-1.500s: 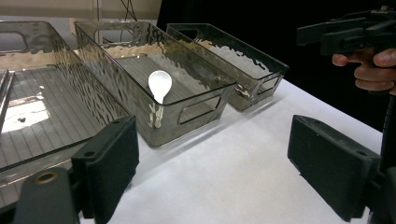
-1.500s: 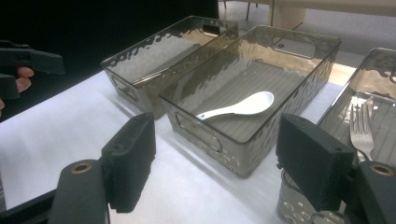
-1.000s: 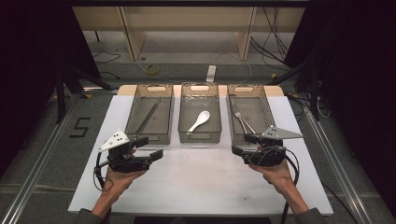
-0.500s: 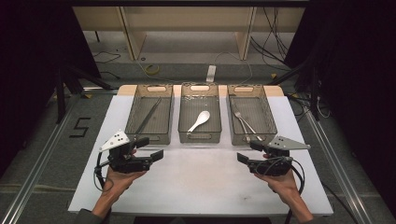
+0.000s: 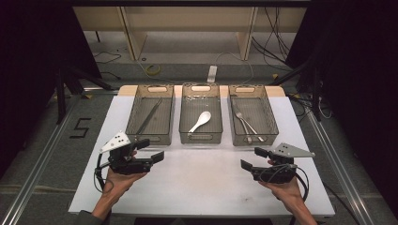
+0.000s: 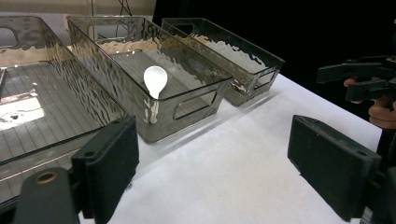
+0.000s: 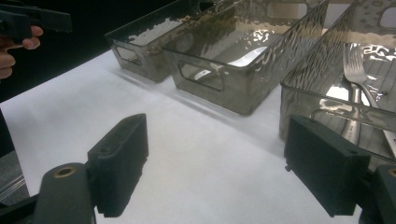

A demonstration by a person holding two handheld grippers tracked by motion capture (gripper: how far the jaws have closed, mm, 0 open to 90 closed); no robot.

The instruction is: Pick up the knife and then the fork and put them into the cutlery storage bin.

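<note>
The left gripper (image 5: pixel 151 150) is held near the left bin (image 5: pixel 149 115), jaws spread and empty. The right gripper (image 5: pixel 254 158), jaws just widened with nothing between, is held closest to the forks (image 5: pixel 244 123), which are laid lengthwise, near-to-far, just beyond it in the right bin (image 5: pixel 266 112).

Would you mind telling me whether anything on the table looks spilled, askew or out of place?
Nothing stands out. The three bins sit in a neat row, holding the chopsticks, the white spoon and the fork; the white table shows no spill.
</note>
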